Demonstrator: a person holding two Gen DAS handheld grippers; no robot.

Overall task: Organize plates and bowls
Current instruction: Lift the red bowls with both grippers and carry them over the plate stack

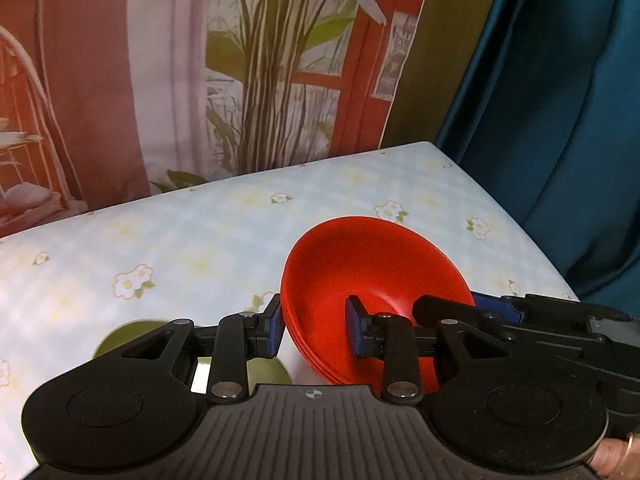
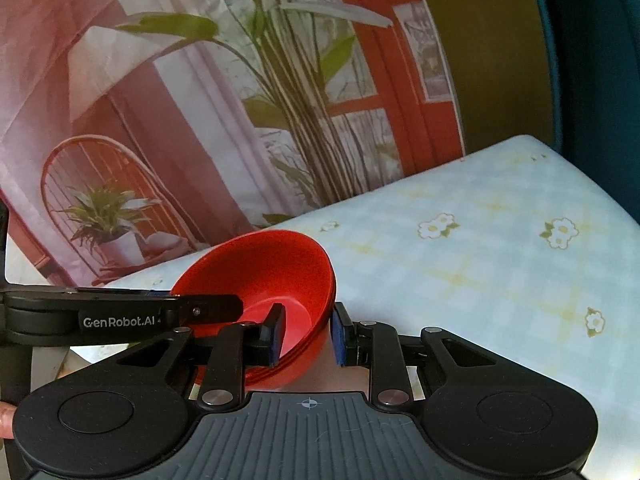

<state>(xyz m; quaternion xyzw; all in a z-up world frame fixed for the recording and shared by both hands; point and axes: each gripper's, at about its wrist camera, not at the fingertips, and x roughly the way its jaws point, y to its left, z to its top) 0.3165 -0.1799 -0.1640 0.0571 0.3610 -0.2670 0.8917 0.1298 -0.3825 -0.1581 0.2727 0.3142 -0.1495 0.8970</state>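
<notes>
Both handheld tools look alike: the left gripper [image 1: 314,328] and the right gripper [image 2: 306,334] have matte black linkage arms, silver round pivot pins, blue fingertip pads [image 1: 276,330] and a ribbed grey base bearing a small crosshair mark. White "GenRobot.AI" lettering [image 2: 118,322] runs along one side. A gold-coloured ring [image 1: 630,440] circles a finger.

Pale checked tablecloth with daisies [image 1: 208,240], printed backdrop of plants and red window [image 2: 224,120], teal curtain [image 1: 560,120]

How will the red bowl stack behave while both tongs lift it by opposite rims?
The red bowl stack looks like thin plastic, so probably light. Its glossy walls may slip. Nested bowls, visible as layered rims, could separate or tilt.
</notes>
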